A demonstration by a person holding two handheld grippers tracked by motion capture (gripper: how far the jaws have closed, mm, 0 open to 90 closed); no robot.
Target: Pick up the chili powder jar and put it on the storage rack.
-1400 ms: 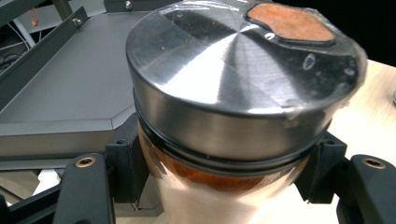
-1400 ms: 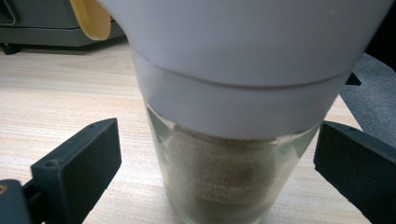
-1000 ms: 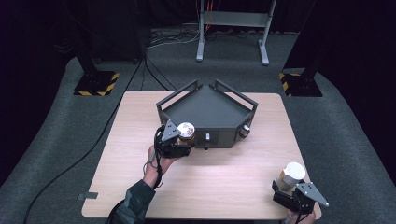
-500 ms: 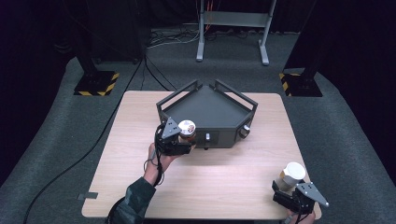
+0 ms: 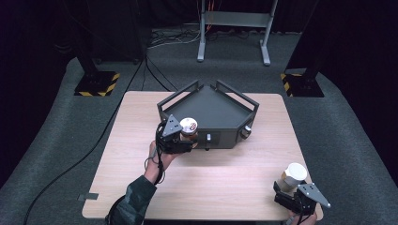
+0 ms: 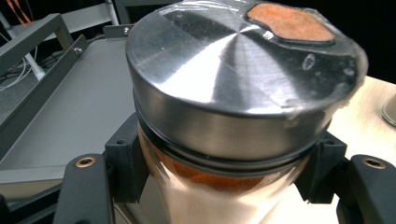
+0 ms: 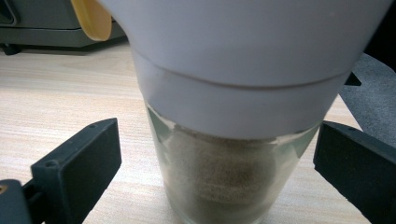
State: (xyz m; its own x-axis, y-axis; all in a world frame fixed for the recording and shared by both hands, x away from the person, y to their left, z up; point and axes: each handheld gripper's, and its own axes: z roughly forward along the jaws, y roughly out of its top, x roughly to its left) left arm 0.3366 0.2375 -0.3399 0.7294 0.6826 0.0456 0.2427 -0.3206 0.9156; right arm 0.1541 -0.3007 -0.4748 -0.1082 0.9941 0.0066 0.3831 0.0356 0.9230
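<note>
Spice jar (image 5: 188,125) with the steel lid sits clenched in the left tongs (image 5: 180,139), pads pressed to its glass just under the lid, right at the near-left wall of the dark tray (image 5: 206,101). Compared with a second ago, jar and tongs have crept a touch closer to that tray wall — a small shift, nothing more. Well away from the tray, at the near-right corner of the desk (image 5: 206,173), the right tongs (image 5: 288,190) haven't budged: jaws released, standing clear on both sides of the white-capped jar (image 5: 294,174), which rests upright on the wood.
</note>
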